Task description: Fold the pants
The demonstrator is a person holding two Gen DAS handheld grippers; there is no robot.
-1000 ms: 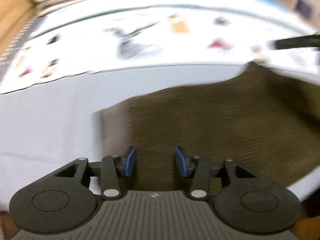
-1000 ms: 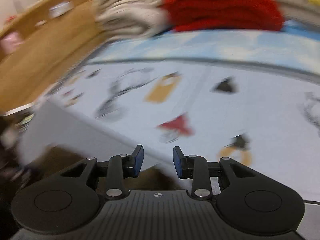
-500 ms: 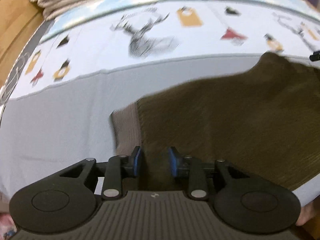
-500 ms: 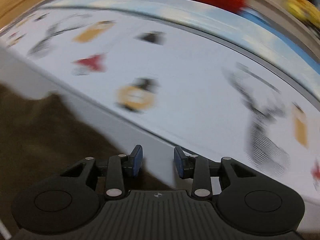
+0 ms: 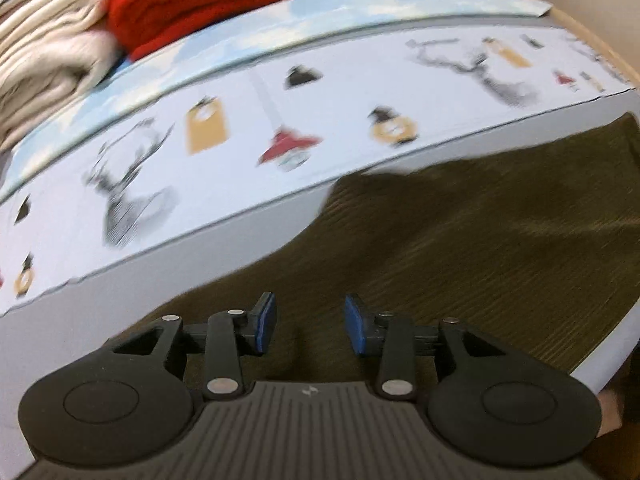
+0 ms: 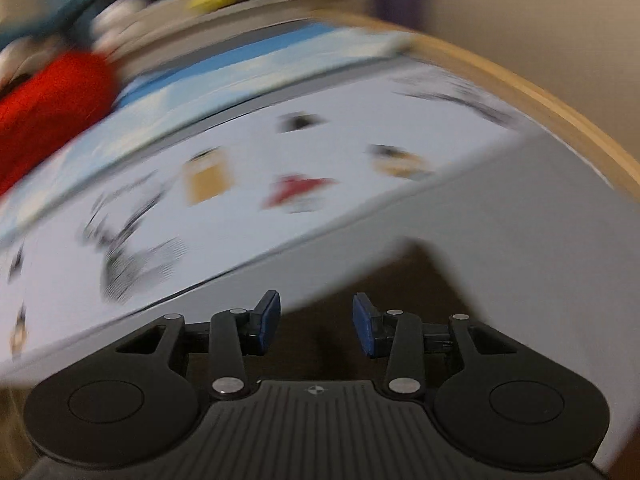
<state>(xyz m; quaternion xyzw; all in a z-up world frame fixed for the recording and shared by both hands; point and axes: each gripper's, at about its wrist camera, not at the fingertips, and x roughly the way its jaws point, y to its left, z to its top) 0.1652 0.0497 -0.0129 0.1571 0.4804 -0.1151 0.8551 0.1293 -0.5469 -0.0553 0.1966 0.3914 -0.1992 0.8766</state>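
Each claw, the left claw (image 5: 306, 322) and the right claw (image 6: 316, 322) alike, is matte black plastic with a ribbed grey-black body bearing a small emblem, two round disc housings, silver pivot screws on the linkage arms, and blue pads (image 5: 266, 322) lining the fingers.

A printed cloth (image 5: 280, 120) is covering the table (image 6: 520, 88). A red knit (image 5: 208, 0) is lying at 12 o'clock, touching cream folded fabric (image 5: 44, 76) at 10 o'clock.
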